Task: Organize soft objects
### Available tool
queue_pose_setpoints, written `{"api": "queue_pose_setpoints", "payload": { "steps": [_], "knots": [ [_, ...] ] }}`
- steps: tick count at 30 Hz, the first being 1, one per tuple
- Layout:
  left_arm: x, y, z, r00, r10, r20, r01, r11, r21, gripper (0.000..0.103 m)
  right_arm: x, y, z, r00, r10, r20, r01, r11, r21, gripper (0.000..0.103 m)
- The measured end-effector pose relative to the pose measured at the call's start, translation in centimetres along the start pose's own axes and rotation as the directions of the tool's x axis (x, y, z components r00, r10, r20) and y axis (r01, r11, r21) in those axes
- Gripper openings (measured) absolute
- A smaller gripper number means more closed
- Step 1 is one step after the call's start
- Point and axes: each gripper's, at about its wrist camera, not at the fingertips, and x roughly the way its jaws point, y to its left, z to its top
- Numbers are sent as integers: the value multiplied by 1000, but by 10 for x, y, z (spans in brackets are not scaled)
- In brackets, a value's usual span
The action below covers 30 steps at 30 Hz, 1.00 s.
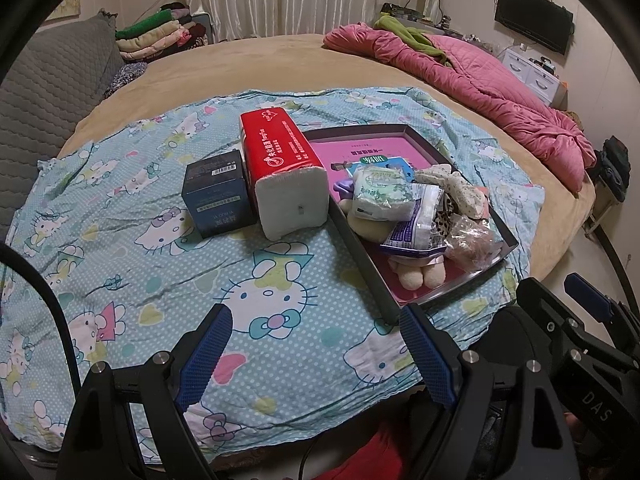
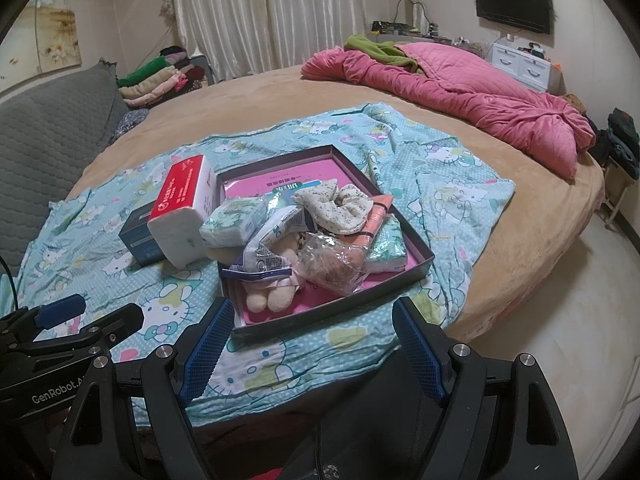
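Note:
A dark shallow box (image 1: pixel 362 258) (image 2: pixel 416 266) with a pink bottom sits on a Hello Kitty cloth (image 1: pixel 132 240) (image 2: pixel 452 192) on the bed. It holds a pile of soft things: tissue packs (image 1: pixel 380 196) (image 2: pixel 234 220), a floral scrunchie (image 2: pixel 340 204), a plush toy (image 1: pixel 416 276) (image 2: pixel 266 300), a clear bag (image 2: pixel 332 264). A red tissue pack (image 1: pixel 280 160) (image 2: pixel 184 204) and a dark blue box (image 1: pixel 216 196) (image 2: pixel 138 240) stand left of it. My left gripper (image 1: pixel 316 352) and right gripper (image 2: pixel 312 348) are open and empty, near the cloth's front edge.
A pink quilt (image 1: pixel 480 84) (image 2: pixel 460 88) lies at the far right of the tan bed. Folded clothes (image 1: pixel 160 36) (image 2: pixel 160 76) are stacked at the back left beside a grey headboard cushion (image 1: pixel 52 76). The bed edge drops to the floor at right (image 2: pixel 560 320).

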Motion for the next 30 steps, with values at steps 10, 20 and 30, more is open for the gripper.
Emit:
{"api": "queue_pose_setpoints", "payload": {
  "steps": [10,20,30],
  "knots": [
    [0,0,0,1000,1,1,-1,1000,-1,85,0,0,0,1000,0,-1,0,1000,0,82],
    [0,2,2,1000,4,2,-4,1000,-4,85,1,-1,0,1000,0,-2,0,1000,1,82],
    [0,2,2,1000,4,4,-4,1000,-5,85,1,-1,0,1000,0,-2,0,1000,1,82]
  ]
}}
